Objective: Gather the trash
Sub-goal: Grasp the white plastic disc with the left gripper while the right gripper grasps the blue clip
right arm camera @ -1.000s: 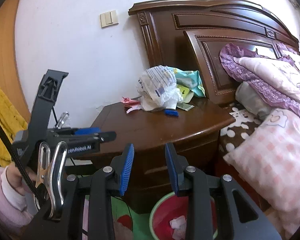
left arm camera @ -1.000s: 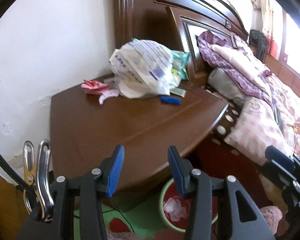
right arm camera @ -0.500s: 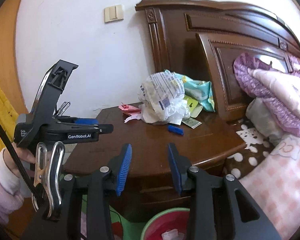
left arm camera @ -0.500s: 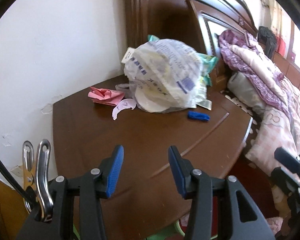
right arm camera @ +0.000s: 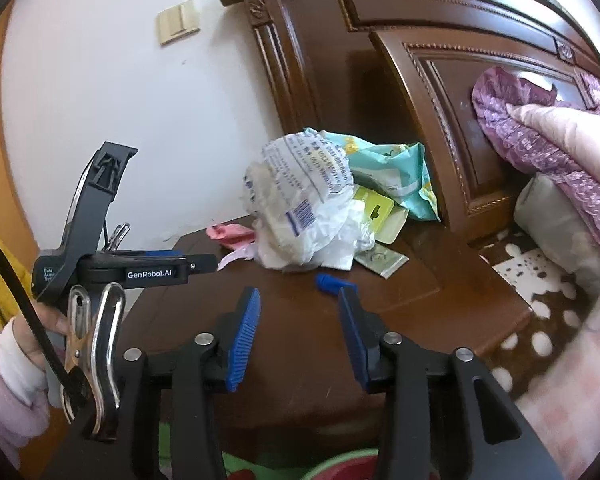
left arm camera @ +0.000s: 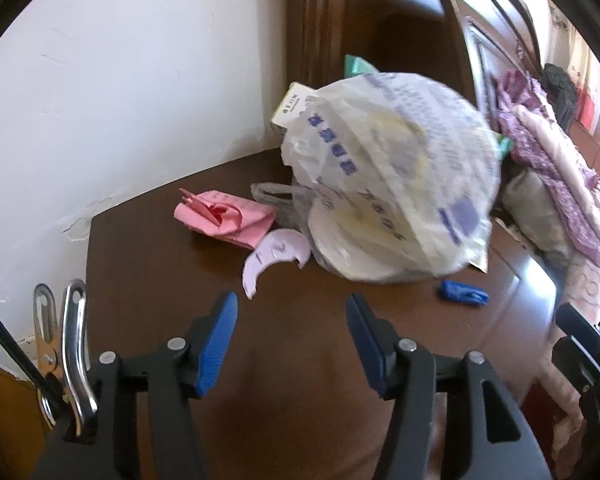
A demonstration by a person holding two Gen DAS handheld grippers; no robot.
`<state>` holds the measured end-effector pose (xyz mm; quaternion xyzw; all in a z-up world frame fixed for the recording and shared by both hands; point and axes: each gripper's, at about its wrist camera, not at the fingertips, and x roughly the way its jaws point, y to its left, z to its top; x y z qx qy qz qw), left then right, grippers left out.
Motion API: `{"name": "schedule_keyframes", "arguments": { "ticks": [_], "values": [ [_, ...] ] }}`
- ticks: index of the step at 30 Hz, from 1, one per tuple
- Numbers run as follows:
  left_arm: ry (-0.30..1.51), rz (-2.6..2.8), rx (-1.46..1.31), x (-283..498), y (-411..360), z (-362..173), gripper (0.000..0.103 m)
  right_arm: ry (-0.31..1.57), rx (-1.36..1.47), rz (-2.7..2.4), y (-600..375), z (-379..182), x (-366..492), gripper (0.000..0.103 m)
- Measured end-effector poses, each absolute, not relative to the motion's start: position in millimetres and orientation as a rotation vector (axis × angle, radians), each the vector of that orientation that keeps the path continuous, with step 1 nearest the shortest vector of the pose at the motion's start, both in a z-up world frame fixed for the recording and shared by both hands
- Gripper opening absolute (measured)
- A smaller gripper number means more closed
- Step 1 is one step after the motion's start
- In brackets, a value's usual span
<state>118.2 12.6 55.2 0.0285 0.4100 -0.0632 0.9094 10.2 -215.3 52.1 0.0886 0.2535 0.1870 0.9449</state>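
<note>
**A:** On the bench (left arm camera: 148, 280) nothing's been picked up yet, far as I can tell: pink wrapper (left arm camera: 224, 216), lilac paper scrap (left arm camera: 274, 254), blue bit (left arm camera: 462, 295) and that stuffed plastic bag (left arm camera: 392, 184) all sit there.

**B:** Yep. Left tool (left arm camera: 291, 322) spread wide, empty, aimed at the scrap. Right tool (right arm camera: 299, 316) also wide, empty, hanging back.

**A:** Versus a second ago, left one's moved in much closer; the bin has dropped out of its view.

I see a dark wooden nightstand (right arm camera: 400, 300) against a white wall (right arm camera: 120, 100) with a beige light switch (right arm camera: 179, 22). Carved headboard (right arm camera: 440, 60) beside it; pink-and-purple quilt (right arm camera: 560, 140) on the bed, daylight from the right.
</note>
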Motion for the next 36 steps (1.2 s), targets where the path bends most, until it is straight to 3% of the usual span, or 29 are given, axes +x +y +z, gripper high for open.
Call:
{"name": "schedule_keyframes", "arguments": {
  "ticks": [12, 30, 32, 34, 36],
  "values": [
    [0.913, -0.120, 0.106, 168, 16, 20, 0.063, 0.630, 0.066, 0.321, -201, 18, 68, 0.043],
    [0.916, -0.167, 0.067, 193, 22, 22, 0.068, 0.649, 0.070, 0.331, -202, 6, 88, 0.049],
    [0.915, -0.169, 0.066, 195, 23, 22, 0.063, 0.643, 0.084, 0.338, -204, 5, 83, 0.049],
    [0.910, -0.170, 0.062, 197, 25, 21, 0.050, 0.641, 0.090, 0.348, -203, 3, 82, 0.049],
    [0.912, -0.169, 0.065, 194, 25, 22, 0.050, 0.640, 0.084, 0.360, -201, 2, 81, 0.048]
  ]
}}
